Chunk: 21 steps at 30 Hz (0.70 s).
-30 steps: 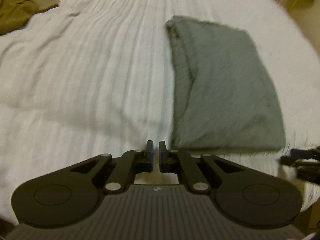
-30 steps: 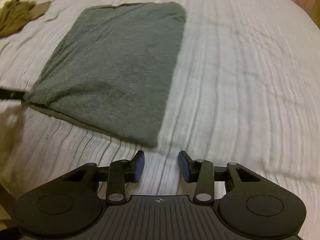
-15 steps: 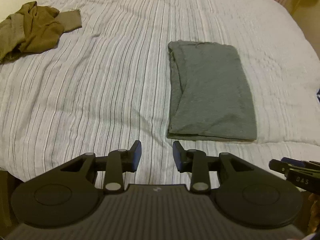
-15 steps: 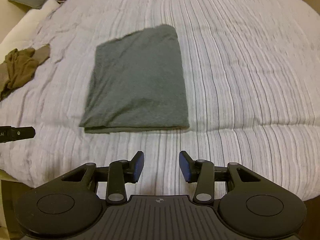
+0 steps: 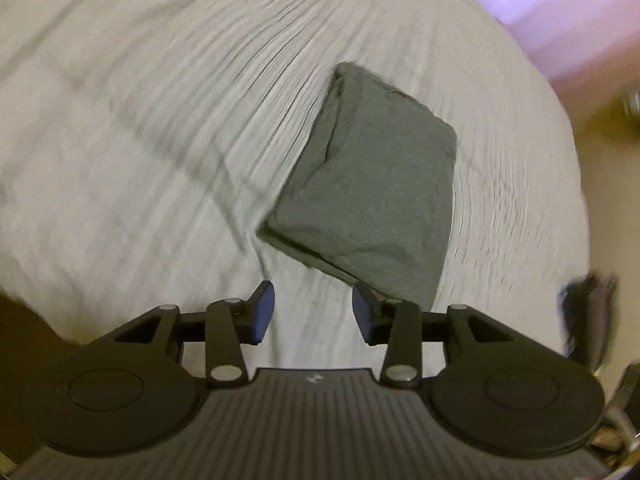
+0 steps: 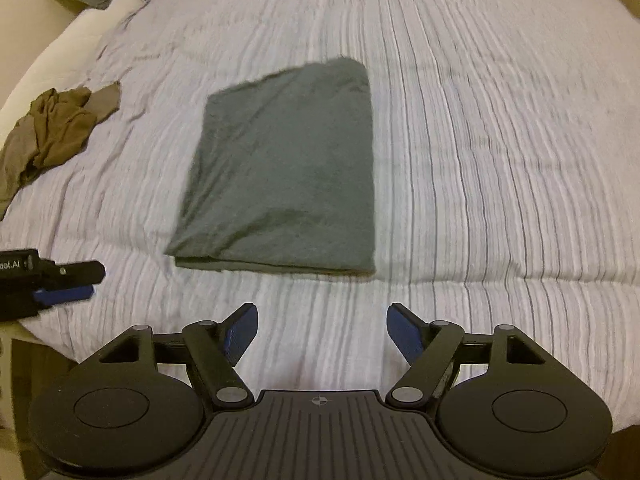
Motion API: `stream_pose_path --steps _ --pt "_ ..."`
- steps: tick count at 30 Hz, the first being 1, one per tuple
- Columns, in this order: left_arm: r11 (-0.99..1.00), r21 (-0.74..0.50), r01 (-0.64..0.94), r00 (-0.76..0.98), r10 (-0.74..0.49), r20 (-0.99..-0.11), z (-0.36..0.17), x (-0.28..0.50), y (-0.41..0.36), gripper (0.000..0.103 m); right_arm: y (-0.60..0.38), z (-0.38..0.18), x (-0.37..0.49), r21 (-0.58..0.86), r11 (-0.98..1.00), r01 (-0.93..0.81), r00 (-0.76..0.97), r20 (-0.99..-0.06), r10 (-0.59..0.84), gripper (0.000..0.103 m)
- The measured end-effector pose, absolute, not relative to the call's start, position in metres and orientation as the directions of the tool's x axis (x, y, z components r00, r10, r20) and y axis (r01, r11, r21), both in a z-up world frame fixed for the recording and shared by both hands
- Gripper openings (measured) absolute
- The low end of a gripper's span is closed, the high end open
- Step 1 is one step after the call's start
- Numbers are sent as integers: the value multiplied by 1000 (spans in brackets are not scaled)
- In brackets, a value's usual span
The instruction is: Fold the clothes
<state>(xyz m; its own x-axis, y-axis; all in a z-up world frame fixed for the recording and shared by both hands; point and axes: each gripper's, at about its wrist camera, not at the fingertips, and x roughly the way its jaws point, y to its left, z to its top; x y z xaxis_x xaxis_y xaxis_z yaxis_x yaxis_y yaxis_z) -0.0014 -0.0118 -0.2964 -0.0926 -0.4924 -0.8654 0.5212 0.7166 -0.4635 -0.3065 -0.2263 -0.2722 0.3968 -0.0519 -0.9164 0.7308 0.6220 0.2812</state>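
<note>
On the striped bed (image 6: 480,120) the folded grey shirt (image 6: 284,176) is lying near the front edge, both grippers (image 6: 322,330) (image 5: 312,310) opening with nothing between them, so reaching the crumpled brown garment (image 6: 52,128) at the left edge likely comes next.

Both grippers: matte black linkage arms, silver pivot pins, round discs either side, ribbed grey base plate with a small centre mark. Blue pads on right gripper (image 6: 322,334) and left gripper (image 5: 312,312) fingertips.
</note>
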Motion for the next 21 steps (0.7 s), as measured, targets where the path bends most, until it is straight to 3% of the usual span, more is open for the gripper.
stream_pose_path --steps 6,10,21 --pt "785 -590 189 -66 -589 -805 -355 -30 -13 41 -304 -309 -326 364 585 725 407 -911 64 75" --pt "786 -618 18 49 -618 -784 -392 -55 -20 42 -362 -335 -328 398 579 712 408 -905 119 75" --pt "658 -732 -176 266 -684 -679 -440 -102 -34 43 -408 -387 -362 540 411 734 451 -841 300 74"
